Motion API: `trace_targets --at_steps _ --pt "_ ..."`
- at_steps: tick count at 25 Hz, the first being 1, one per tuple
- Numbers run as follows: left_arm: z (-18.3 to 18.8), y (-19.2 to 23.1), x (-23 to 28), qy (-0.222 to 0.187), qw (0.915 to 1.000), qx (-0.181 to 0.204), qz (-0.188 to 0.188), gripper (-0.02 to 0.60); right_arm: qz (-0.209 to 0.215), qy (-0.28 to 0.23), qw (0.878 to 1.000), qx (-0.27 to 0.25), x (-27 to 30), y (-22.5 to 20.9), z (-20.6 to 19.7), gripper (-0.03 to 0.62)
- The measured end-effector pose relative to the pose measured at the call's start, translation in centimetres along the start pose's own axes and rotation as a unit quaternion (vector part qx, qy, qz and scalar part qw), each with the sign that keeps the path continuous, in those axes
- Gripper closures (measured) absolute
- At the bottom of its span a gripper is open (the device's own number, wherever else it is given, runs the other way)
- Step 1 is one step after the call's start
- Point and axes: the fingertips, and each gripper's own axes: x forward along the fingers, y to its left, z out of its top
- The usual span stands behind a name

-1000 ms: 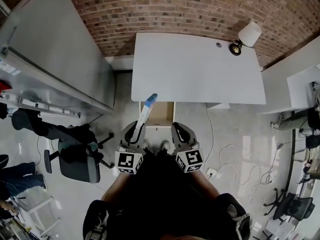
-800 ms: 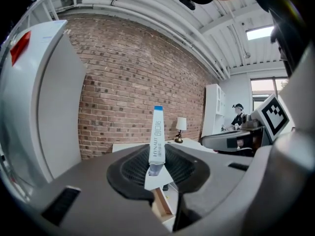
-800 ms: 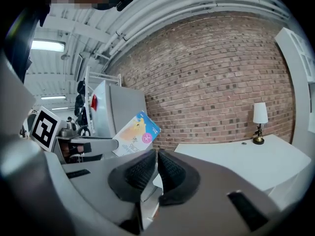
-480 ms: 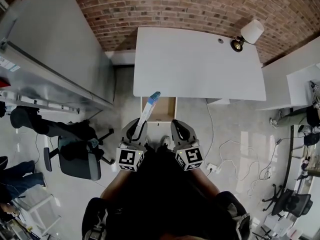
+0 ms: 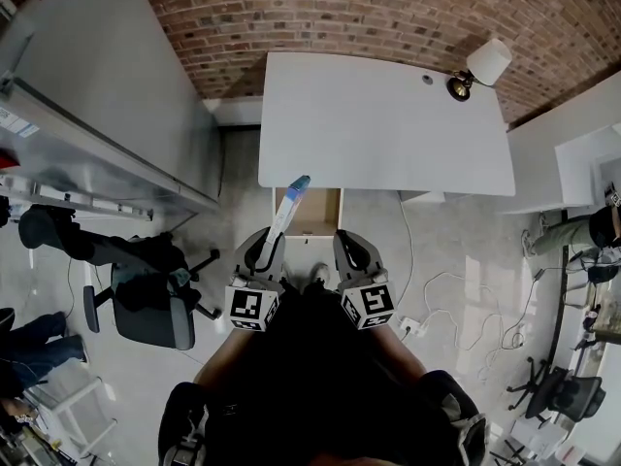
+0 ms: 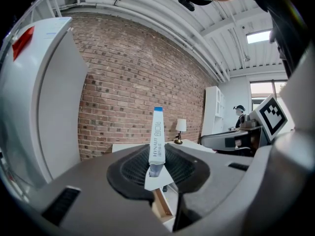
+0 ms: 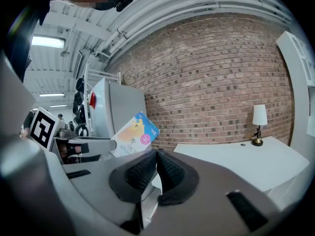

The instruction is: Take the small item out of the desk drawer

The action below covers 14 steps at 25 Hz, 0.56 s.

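Within left claw, white tube

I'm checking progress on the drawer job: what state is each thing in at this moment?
Left gripper: shut on the tube.
Tube: held upright by its lower end, out of the drawer.
Right gripper: shut, empty.
Drawer: open.
Lamp: upright on the desk.

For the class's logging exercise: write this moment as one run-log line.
left gripper: shut on pack | right gripper: shut, empty | drawer: open
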Motion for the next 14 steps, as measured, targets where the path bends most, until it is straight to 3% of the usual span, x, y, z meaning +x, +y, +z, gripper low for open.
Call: trace_targets --at_steps 14 --pt "0.42 -0.66 0.16 -0.005 1.0000 0.004 0.002 0.488 0.010 -0.008 1.000 0.004 0.06 -0.30 0.16 0.568"
